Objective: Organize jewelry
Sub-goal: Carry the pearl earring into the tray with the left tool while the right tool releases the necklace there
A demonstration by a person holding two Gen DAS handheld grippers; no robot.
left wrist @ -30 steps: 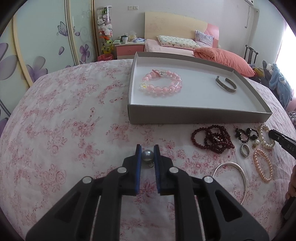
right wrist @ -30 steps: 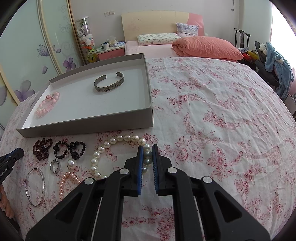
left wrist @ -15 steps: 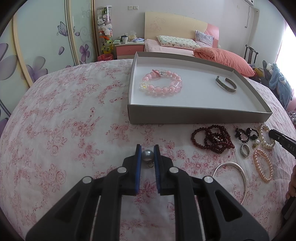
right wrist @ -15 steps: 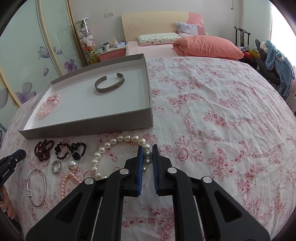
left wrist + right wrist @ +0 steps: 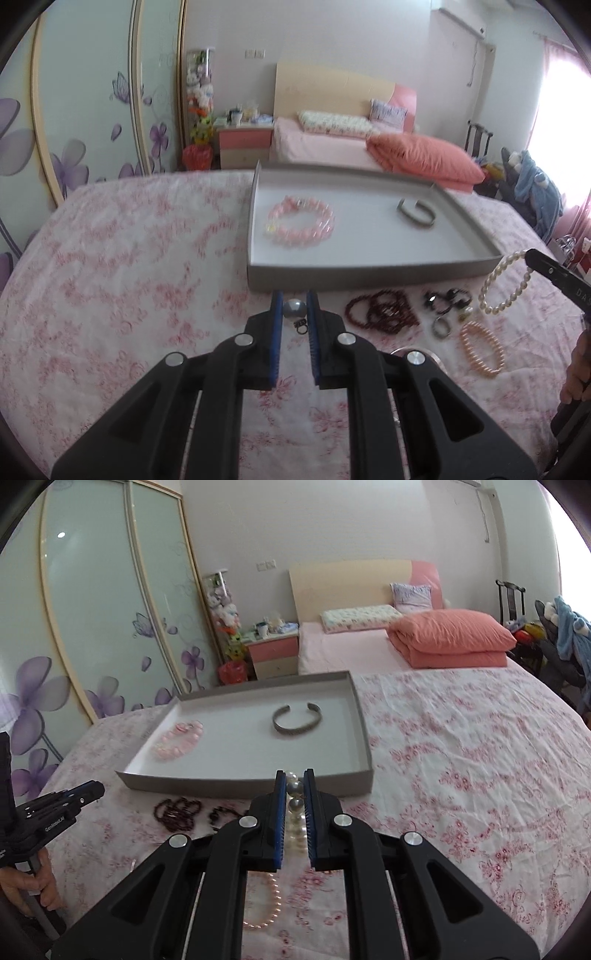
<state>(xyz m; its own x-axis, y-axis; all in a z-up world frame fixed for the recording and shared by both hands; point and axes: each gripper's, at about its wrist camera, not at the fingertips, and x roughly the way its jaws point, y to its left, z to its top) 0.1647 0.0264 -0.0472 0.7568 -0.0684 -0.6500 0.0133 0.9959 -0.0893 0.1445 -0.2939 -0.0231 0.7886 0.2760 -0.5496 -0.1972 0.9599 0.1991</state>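
Two tools, both clamped: your left tool [image 5: 294, 308] pinches a grey pearl [image 5: 294, 307] at lower centre; your right tool [image 5: 294, 790] grips a pearl strand [image 5: 506, 284], dangling at right. Beyond, the tray [image 5: 369, 275] holds a pink bracelet [image 5: 300, 226] and a cuff [image 5: 415, 214].

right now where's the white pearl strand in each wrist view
Left wrist: white pearl strand hangs at far right, from the right gripper.
Right wrist: bottom centre, clamped between that gripper's fingers.
Shared landmark: the grey tray, just behind the strand in both.
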